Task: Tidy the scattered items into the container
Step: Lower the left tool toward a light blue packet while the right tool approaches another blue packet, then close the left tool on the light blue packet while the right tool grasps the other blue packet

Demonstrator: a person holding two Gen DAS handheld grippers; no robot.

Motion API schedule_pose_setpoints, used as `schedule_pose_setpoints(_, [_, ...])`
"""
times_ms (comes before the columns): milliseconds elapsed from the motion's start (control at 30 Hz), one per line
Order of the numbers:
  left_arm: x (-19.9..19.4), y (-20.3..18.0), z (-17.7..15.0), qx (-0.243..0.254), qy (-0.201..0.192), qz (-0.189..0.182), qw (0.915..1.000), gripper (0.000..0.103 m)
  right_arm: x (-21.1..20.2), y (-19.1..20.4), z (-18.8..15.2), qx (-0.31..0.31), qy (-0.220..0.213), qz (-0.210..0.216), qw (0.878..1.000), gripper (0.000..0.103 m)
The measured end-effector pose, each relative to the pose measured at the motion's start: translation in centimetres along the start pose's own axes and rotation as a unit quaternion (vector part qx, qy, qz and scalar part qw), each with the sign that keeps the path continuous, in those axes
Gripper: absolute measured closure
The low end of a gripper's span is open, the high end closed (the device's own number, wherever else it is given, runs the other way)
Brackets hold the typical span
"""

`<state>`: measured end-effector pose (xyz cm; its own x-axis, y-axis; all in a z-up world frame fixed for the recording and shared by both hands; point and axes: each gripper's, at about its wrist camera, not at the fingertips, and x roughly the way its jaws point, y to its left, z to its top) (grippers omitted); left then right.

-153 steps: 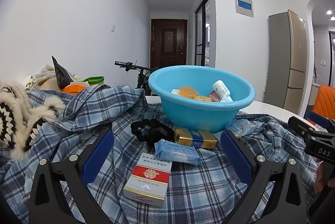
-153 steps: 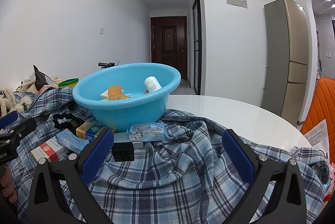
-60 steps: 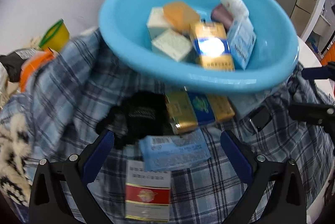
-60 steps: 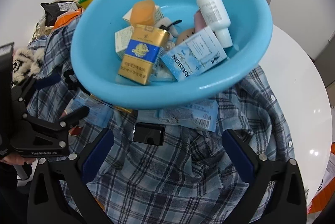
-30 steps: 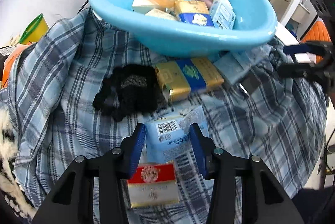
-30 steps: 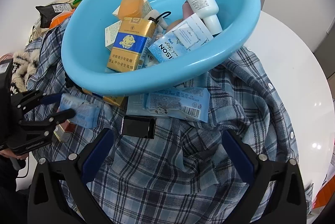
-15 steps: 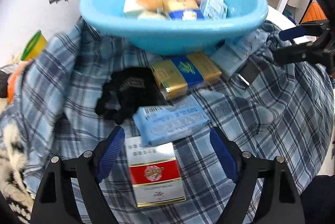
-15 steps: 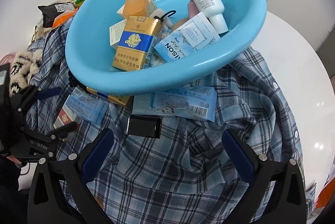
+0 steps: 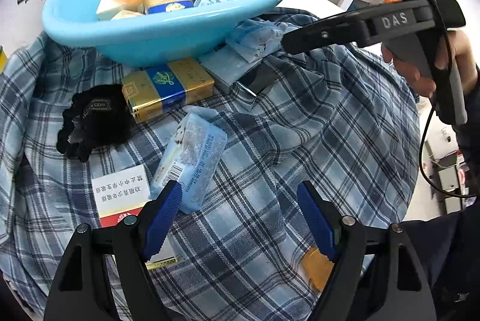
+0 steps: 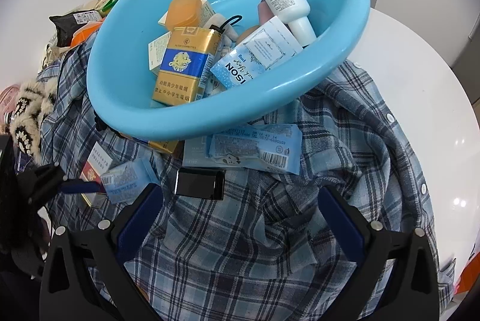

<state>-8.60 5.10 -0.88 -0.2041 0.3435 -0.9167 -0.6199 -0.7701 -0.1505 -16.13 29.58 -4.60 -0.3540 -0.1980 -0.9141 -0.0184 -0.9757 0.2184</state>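
A light blue basin holds a gold-blue cigarette pack, a white bottle and other small items. On the plaid shirt lie a pale blue tissue pack, a red-white cigarette pack, a gold-blue carton and a black scrunchie. My left gripper hovers low with its jaws closing. Only the tissue pack's near corner reaches beside the left pad, and nothing is gripped. My right gripper is open over bare shirt, near a black box and a second tissue pack.
The shirt covers part of a white round table. A fuzzy black-and-white item and snack bags sit at the left. A hand holds the right gripper's handle above the shirt. An orange item lies near the table's edge.
The left gripper, shut on the tissue pack a second ago, has let it go. The pack now lies turned on the shirt, and the left view has swung right. The right gripper stayed put.
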Motion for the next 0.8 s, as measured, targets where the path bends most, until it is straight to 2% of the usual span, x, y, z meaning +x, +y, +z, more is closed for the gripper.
schedule_pose_setpoints(167, [0.7, 1.7, 1.2, 0.001, -0.006, 0.062, 0.998, 0.022, 0.0, 0.3, -0.1, -0.009, -0.002, 0.0, 1.0, 0.0])
schedule_pose_setpoints(300, [2.8, 2.6, 1.8, 0.03, 0.021, 0.053, 0.9979, 0.022, 0.0, -0.1, -0.2, -0.005, 0.002, 0.003, 1.0, 0.0])
schedule_pose_setpoints(400, [4.0, 1.9, 2.2, 0.071, 0.027, 0.077, 0.9941, 0.023, 0.1, -0.1, -0.4, -0.004, 0.007, 0.001, 1.0, 0.0])
schedule_pose_setpoints(533, [5.0, 1.8, 3.4, 0.08, 0.032, 0.061, 0.9944, 0.023, 0.1, -0.1, -0.3, -0.003, 0.006, -0.003, 1.0, 0.0])
schedule_pose_setpoints(600, [5.7, 1.8, 4.0, 0.083, 0.033, 0.057, 0.9944, 0.039, 0.0, -0.3, -0.3, 0.0, 0.004, -0.004, 1.0, 0.0])
schedule_pose_setpoints(633, [6.0, 1.9, 4.2, 0.082, 0.031, 0.068, 0.9938, 0.063, 0.0, -0.4, -0.3, 0.002, 0.004, -0.005, 1.0, 0.0])
schedule_pose_setpoints(667, [5.9, 2.0, 4.4, 0.082, 0.024, 0.074, 0.9936, 0.065, -0.1, -0.5, -0.3, 0.004, 0.003, -0.004, 1.0, 0.0])
schedule_pose_setpoints(800, [4.4, 3.5, 4.8, 0.043, 0.018, 0.047, 0.9978, 0.068, -0.6, -0.8, -0.7, -0.003, 0.001, -0.009, 1.0, 0.0])
